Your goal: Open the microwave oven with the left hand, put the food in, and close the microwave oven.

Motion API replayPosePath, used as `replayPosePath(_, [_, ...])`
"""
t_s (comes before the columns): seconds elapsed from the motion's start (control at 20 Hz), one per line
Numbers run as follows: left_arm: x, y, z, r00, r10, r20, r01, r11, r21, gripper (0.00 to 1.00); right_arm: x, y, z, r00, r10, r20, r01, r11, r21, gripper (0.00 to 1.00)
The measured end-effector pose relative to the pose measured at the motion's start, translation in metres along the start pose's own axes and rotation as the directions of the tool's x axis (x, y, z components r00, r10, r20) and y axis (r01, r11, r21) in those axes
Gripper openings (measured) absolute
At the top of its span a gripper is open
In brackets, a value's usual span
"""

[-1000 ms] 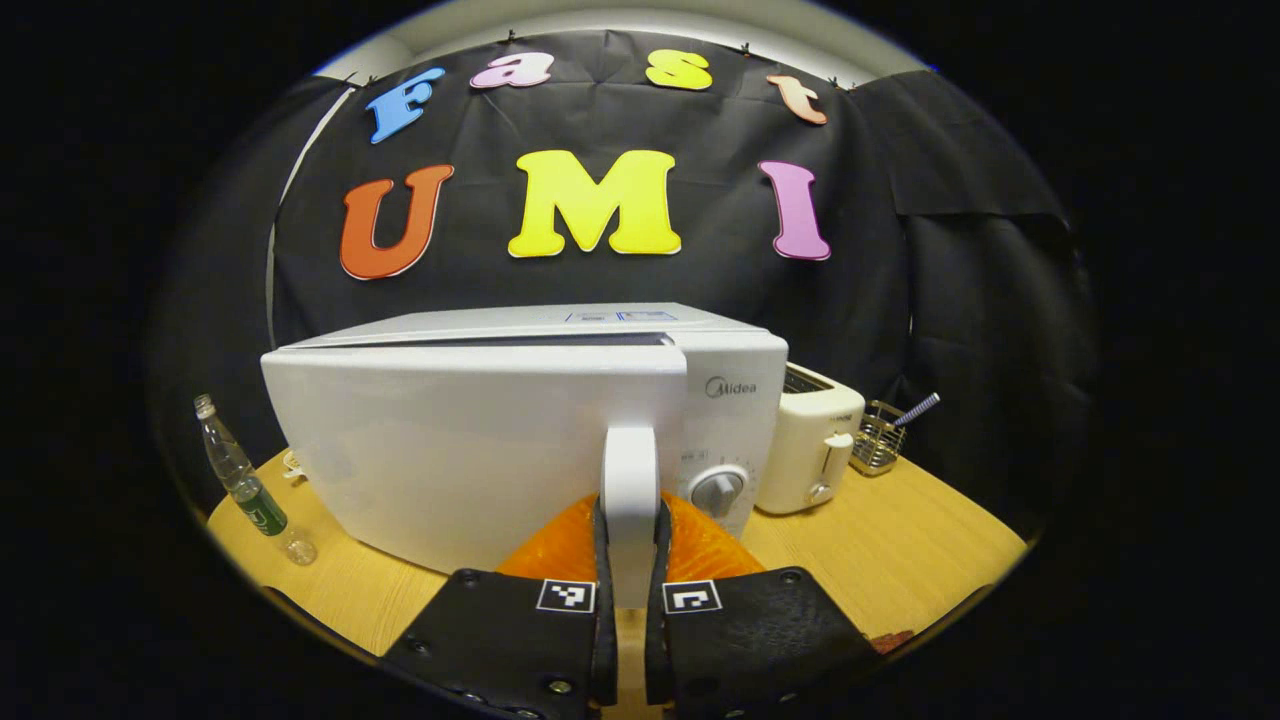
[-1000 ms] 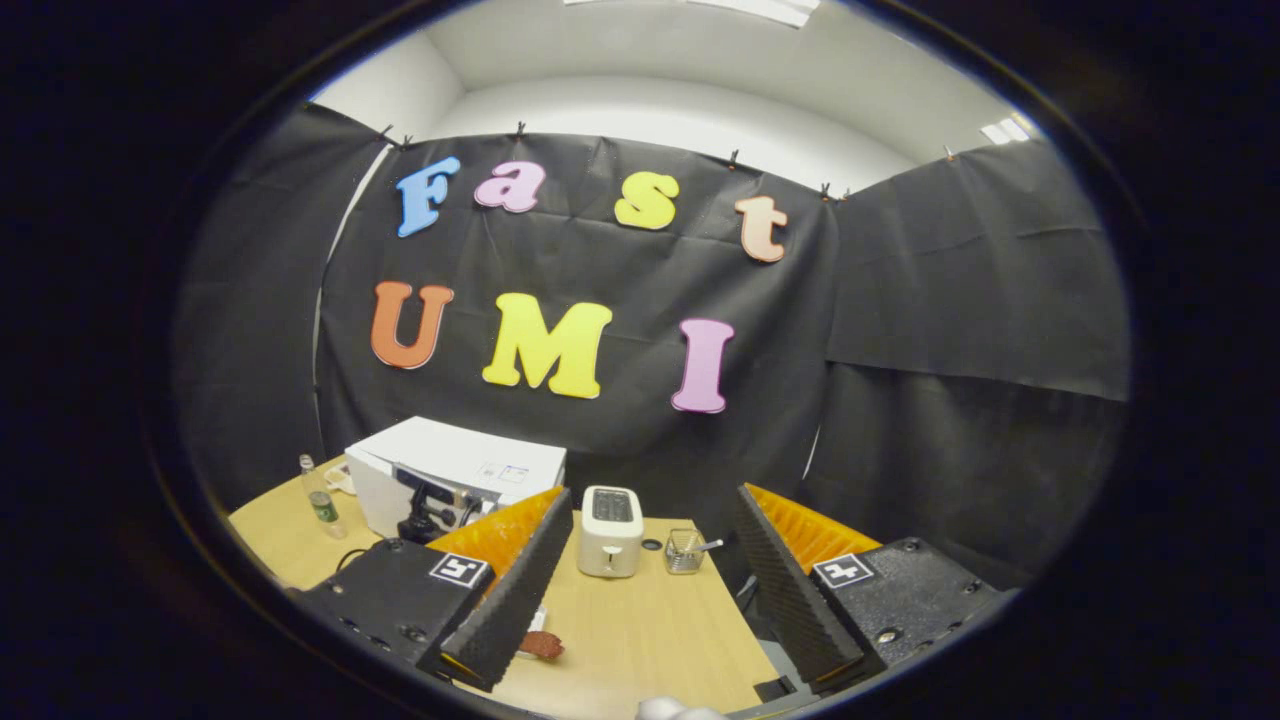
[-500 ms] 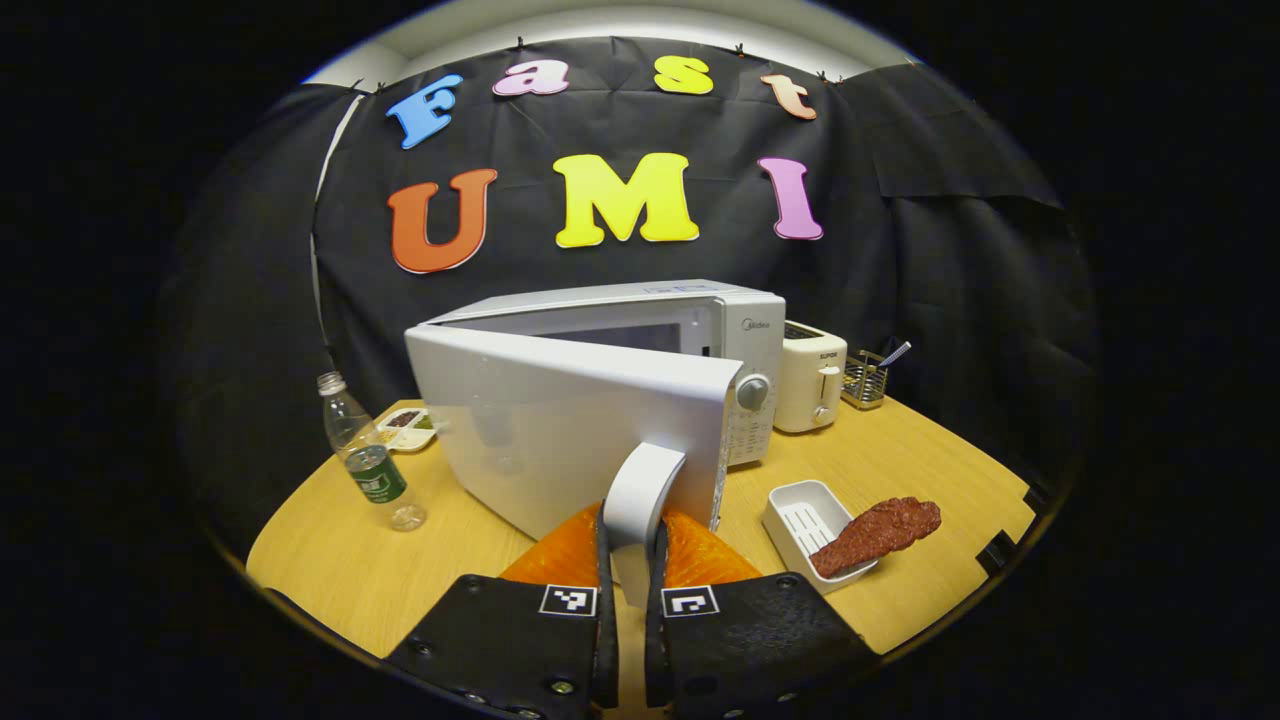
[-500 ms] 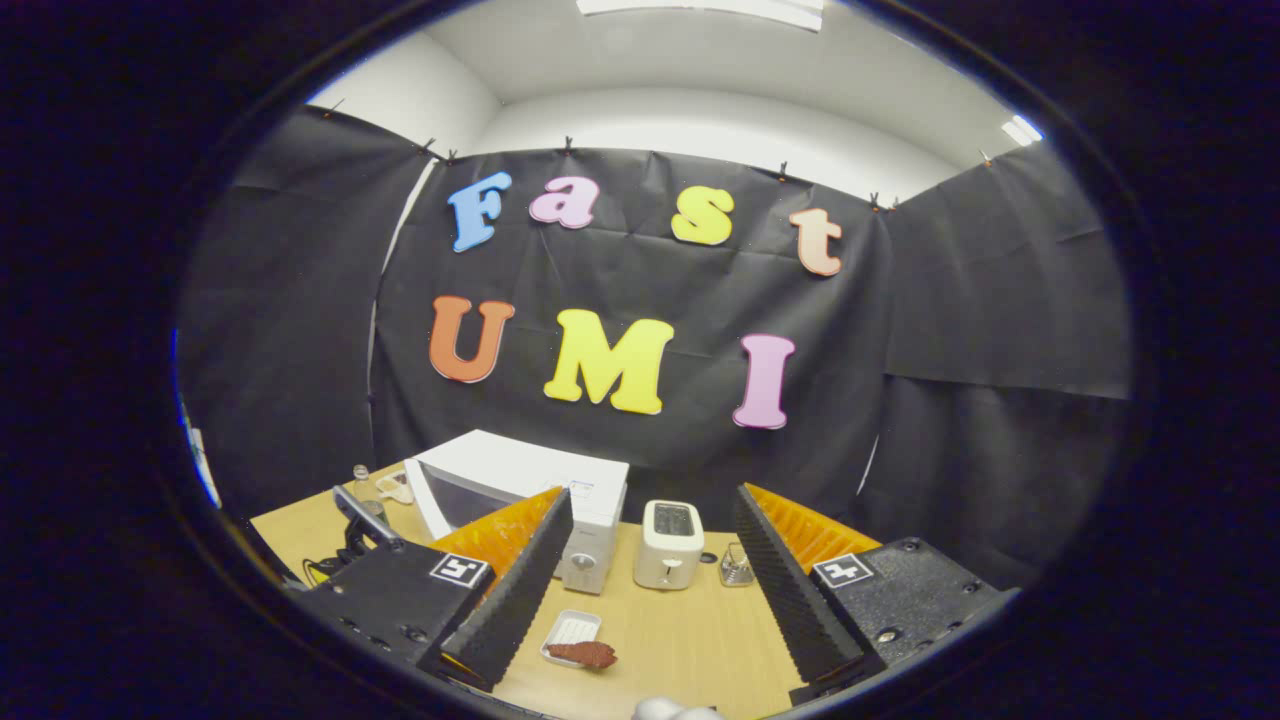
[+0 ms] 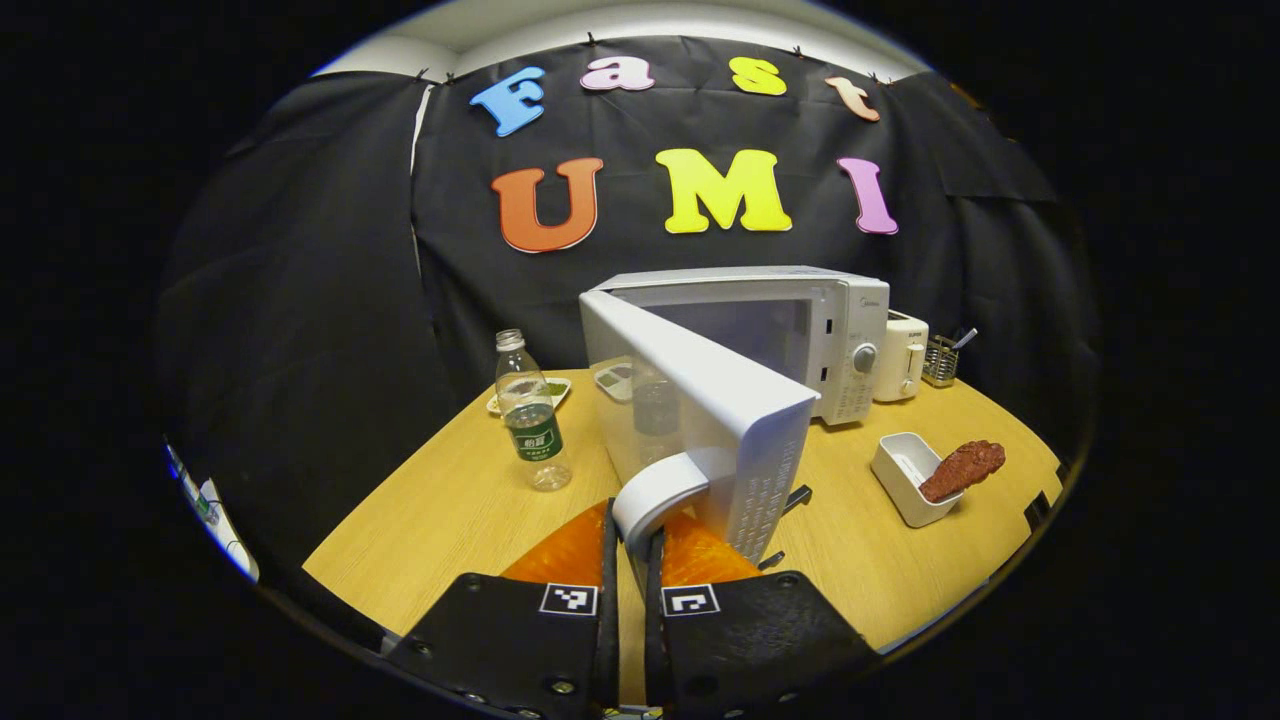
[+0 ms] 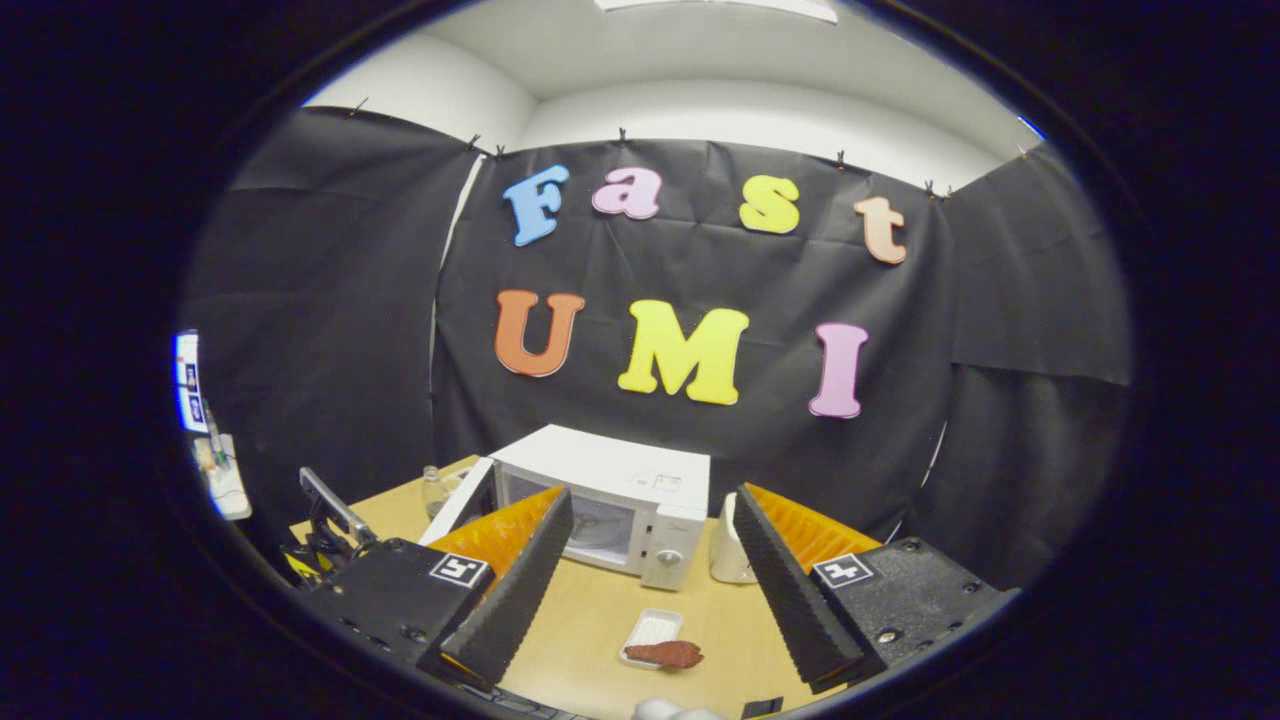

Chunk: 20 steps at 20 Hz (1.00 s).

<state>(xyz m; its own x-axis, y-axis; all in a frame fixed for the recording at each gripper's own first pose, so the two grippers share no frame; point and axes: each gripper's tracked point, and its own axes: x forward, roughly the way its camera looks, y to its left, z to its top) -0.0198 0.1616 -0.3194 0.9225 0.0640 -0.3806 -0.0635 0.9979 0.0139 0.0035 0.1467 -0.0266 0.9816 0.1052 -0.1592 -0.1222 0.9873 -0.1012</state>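
— White plastic handle (image 5: 660, 490) is pinched between the left tongs (image 5: 630, 545), closed on it. Is the door (image 5: 700, 400) wide enough?

— I'd judge nearly. It stands swung well out from the microwave (image 5: 780, 320), and the cavity (image 6: 600, 525) shows open. Follow the hinge's arc rather than pulling straight, or the oven may slide on the tabletop (image 5: 470, 500).

— Watch the bottle (image 5: 530, 415) on the door's left?

— Yes, it stands near the door's path. Stop short of it, then let go.

— And the food?

— The brown piece (image 5: 962, 468) lies across the rim of the white tray (image 5: 900, 475), right of the microwave. The right tongs (image 6: 650, 560) hang wide apart, holding nothing, above it.
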Motion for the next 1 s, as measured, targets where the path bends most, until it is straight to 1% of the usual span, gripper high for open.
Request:
replayPosePath(0.15, [0.000,0.011,0.000,0.999,-0.042,0.010,0.042,0.999,0.006,0.09,0.002,0.015,-0.007,1.000,0.002,-0.022,-0.002,1.000,0.005,1.00])
replayPosePath(0.2, [-0.001,0.016,0.000,0.999,-0.050,0.007,0.050,0.999,0.003,0.09,0.001,0.019,-0.007,1.000,0.000,-0.026,0.000,1.000,0.012,0.96])
replayPosePath(0.25, [-0.002,0.021,0.000,0.998,-0.063,0.011,0.063,0.998,-0.003,0.09,0.001,0.023,-0.008,1.000,-0.004,-0.029,0.004,1.000,0.017,1.00])
replayPosePath(0.3, [-0.001,0.024,0.000,0.997,-0.082,0.012,0.082,0.997,-0.008,0.09,0.001,0.027,-0.010,0.999,-0.008,-0.033,0.009,1.000,0.018,0.96])
replayPosePath(0.35, [-0.003,0.030,-0.003,0.996,-0.091,0.009,0.091,0.996,-0.008,0.11,0.000,0.031,-0.012,0.999,-0.013,-0.038,0.014,1.000,0.019,1.00])
replayPosePath(0.4, [-0.002,0.034,-0.001,0.994,-0.105,0.012,0.105,0.994,-0.010,0.11,0.000,0.034,-0.013,0.999,-0.018,-0.042,0.019,1.000,0.023,1.00])
replayPosePath(0.45, [-0.002,0.040,-0.002,0.993,-0.114,0.010,0.115,0.993,-0.013,0.16,0.000,0.037,-0.016,0.999,-0.022,-0.047,0.023,0.999,0.028,0.96])
replayPosePath(0.5, [-0.004,0.046,-0.003,0.993,-0.118,0.006,0.118,0.993,-0.013,0.19,0.001,0.041,-0.018,0.998,-0.026,-0.052,0.027,0.999,0.032,1.00])
replayPosePath(0.65, [-0.005,0.061,-0.007,0.990,-0.140,-0.007,0.140,0.990,-0.019,0.20,0.000,0.049,-0.022,0.997,-0.034,-0.062,0.037,0.999,0.036,1.00])
replayPosePath(0.7, [-0.004,0.065,-0.007,0.988,-0.153,-0.007,0.152,0.988,-0.021,0.23,0.000,0.052,-0.023,0.997,-0.035,-0.065,0.037,0.999,0.037,1.00])
replayPosePath(0.75, [-0.004,0.068,-0.007,0.988,-0.157,-0.009,0.156,0.987,-0.023,0.29,0.000,0.053,-0.026,0.997,-0.037,-0.070,0.040,0.999,0.037,1.00])
replayPosePath(0.8, [-0.003,0.076,-0.008,0.989,-0.147,-0.005,0.147,0.989,-0.020,0.31,0.001,0.054,-0.026,0.997,-0.038,-0.072,0.040,0.998,0.037,1.00])
replayPosePath(0.85, [-0.002,0.082,-0.008,0.990,-0.139,-0.008,0.139,0.990,-0.026,0.31,0.002,0.054,-0.028,0.996,-0.041,-0.074,0.044,0.998,0.037,1.00])
replayPosePath(0.9, [-0.001,0.090,-0.008,0.992,-0.130,-0.008,0.129,0.991,-0.040,0.43,0.002,0.054,-0.030,0.996,-0.044,-0.078,0.047,0.998,0.036,0.96])
replayPosePath(0.95, [-0.005,0.094,-0.009,0.990,-0.138,-0.014,0.137,0.989,-0.052,0.83,0.004,0.052,-0.033,0.995,-0.049,-0.081,0.052,0.998,0.035,1.00])
replayPosePath(1.0, [-0.004,0.097,-0.011,0.991,-0.136,-0.019,0.135,0.989,-0.054,0.94,0.005,0.050,-0.036,0.995,-0.055,-0.085,0.059,0.998,0.035,1.00])
